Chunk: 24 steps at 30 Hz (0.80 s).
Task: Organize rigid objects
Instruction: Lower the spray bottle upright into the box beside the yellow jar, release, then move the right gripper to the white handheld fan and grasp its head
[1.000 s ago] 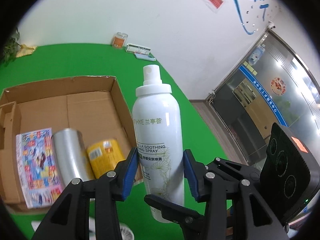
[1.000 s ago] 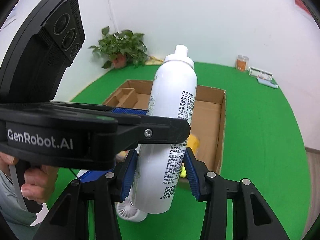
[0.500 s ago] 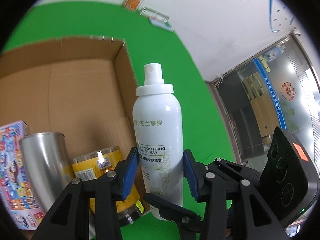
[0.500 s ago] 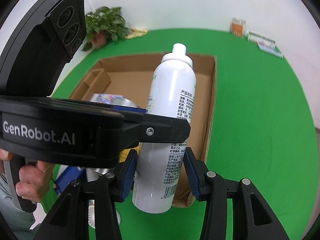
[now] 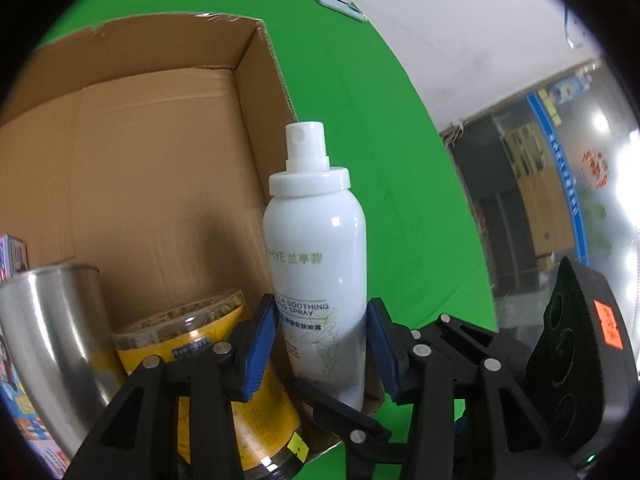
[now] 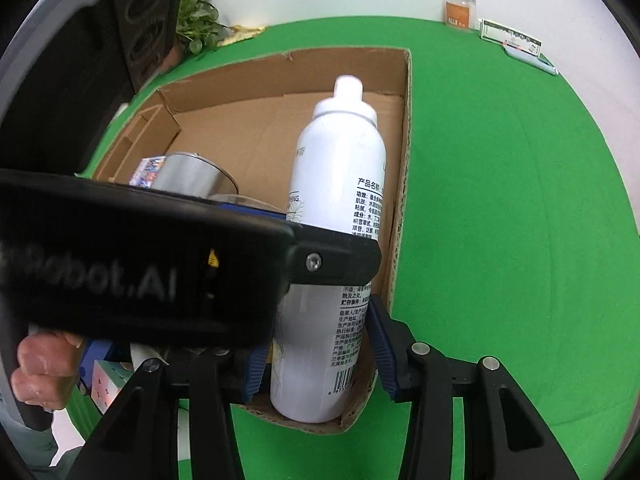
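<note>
A white spray bottle (image 5: 316, 264) with green lettering stands tilted in the near right corner of an open cardboard box (image 5: 256, 80). My left gripper (image 5: 320, 344) is shut on its lower body, blue pads pressing both sides. In the right wrist view the same spray bottle (image 6: 340, 184) is clamped near its base by my right gripper (image 6: 318, 356), its bottom inside the cardboard box (image 6: 402, 160). The left gripper's black finger (image 6: 332, 260) crosses the bottle's middle. Beside the bottle lie a yellow jar (image 5: 208, 344), a steel tumbler (image 5: 44, 340) and a colourful carton (image 5: 12, 248).
The box sits on a green cloth (image 6: 500, 220). An orange jar (image 6: 460, 10) and flat packets (image 6: 510, 38) stand at the far edge by the wall, a potted plant (image 6: 196, 20) at far left. A puzzle cube (image 6: 106, 380) and a hand (image 6: 40, 368) are at lower left.
Both grippers have sunk together with the bottle, from above the table down into the box's near right corner. The box and its contents now loom larger.
</note>
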Each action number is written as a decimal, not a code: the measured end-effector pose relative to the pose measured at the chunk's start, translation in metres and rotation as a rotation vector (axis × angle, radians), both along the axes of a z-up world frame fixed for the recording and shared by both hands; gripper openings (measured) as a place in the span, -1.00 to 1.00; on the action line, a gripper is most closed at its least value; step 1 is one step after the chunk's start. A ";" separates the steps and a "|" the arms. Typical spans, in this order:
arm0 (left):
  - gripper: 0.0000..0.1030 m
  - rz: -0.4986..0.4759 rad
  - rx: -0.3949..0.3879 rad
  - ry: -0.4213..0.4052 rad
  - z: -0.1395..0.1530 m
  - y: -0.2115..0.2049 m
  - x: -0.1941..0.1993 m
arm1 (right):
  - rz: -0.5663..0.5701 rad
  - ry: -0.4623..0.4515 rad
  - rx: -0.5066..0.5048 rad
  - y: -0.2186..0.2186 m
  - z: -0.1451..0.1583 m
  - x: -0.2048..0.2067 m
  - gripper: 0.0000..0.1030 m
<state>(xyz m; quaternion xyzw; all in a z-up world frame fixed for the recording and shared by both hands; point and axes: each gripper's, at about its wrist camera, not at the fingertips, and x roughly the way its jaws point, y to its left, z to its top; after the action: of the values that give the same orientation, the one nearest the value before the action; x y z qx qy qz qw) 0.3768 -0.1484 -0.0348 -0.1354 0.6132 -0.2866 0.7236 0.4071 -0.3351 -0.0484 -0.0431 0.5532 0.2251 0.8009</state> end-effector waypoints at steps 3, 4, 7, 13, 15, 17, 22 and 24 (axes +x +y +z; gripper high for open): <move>-0.14 0.003 -0.013 0.014 0.003 0.005 0.001 | -0.014 0.006 -0.002 0.005 0.003 0.002 -0.16; -0.14 0.010 -0.017 0.011 0.006 0.006 0.001 | -0.016 0.006 -0.004 0.005 0.003 0.003 -0.16; -0.14 0.034 -0.001 -0.033 0.020 0.020 -0.003 | -0.015 -0.001 -0.022 0.009 0.002 0.004 -0.14; -0.14 0.096 0.045 -0.242 0.067 0.065 -0.045 | -0.024 -0.004 -0.055 0.018 0.005 -0.005 -0.06; -0.13 0.134 0.081 -0.336 0.084 0.084 -0.070 | -0.037 -0.038 -0.073 0.018 0.014 -0.017 -0.02; -0.13 0.171 0.113 -0.426 0.095 0.101 -0.096 | -0.059 -0.125 -0.097 0.017 0.032 -0.040 0.32; 0.76 0.333 0.287 -0.716 0.117 0.134 -0.172 | -0.134 -0.429 -0.086 0.020 0.077 -0.127 0.99; 0.77 0.408 0.343 -0.835 0.122 0.147 -0.205 | -0.135 -0.477 -0.052 0.029 0.082 -0.155 0.99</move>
<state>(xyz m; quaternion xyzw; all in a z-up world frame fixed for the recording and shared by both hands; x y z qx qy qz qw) 0.1718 -0.0017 0.0867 -0.0052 0.2701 -0.0636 0.9607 0.2519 -0.3057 0.0340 -0.0786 0.3559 0.1405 0.9206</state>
